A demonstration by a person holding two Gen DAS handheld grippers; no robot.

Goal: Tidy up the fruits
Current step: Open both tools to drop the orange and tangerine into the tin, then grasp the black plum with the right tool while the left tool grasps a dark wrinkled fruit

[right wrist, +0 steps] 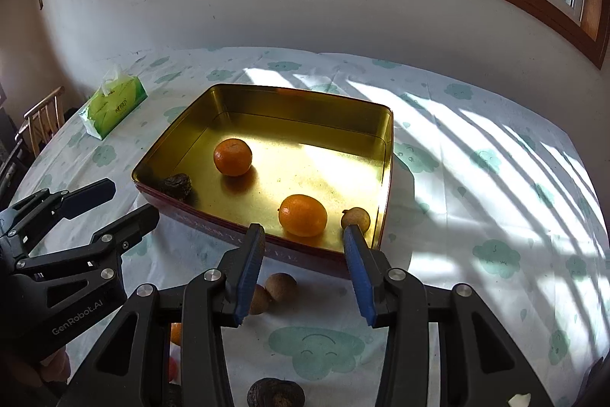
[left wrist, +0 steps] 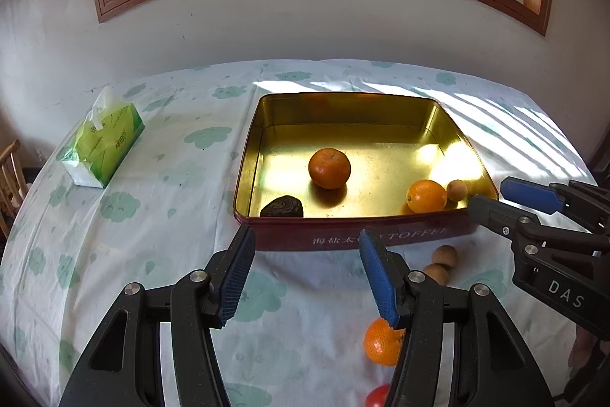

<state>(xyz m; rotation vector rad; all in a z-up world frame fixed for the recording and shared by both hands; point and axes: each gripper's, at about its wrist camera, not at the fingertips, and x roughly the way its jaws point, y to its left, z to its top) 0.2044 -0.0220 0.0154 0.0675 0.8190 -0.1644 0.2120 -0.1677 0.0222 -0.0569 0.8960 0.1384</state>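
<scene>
Fruit already sits in the gold-lined tin [left wrist: 248, 155]: a mandarin [left wrist: 329, 168] mid-floor, a smoother orange [left wrist: 426, 195] and a small brown longan [left wrist: 456, 190] by the near right corner, a dark wrinkled fruit [left wrist: 282, 208] at the near left. Both grippers hover short of the tin's near wall with nothing between their fingers; the left gripper [left wrist: 307, 273] stands moderately apart, the right gripper [right wrist: 305, 269] narrower. Left out on the worktop [left wrist: 152, 216] are two longans [right wrist: 280, 287], another mandarin [left wrist: 382, 342], something red [left wrist: 377, 396] and a dark fruit [right wrist: 275, 392] (all close under the grippers). The risk, I judge: round fruit rolls if a finger nudges it, and a longan could squirt from a narrow pinch toward the worktop's edge.
</scene>
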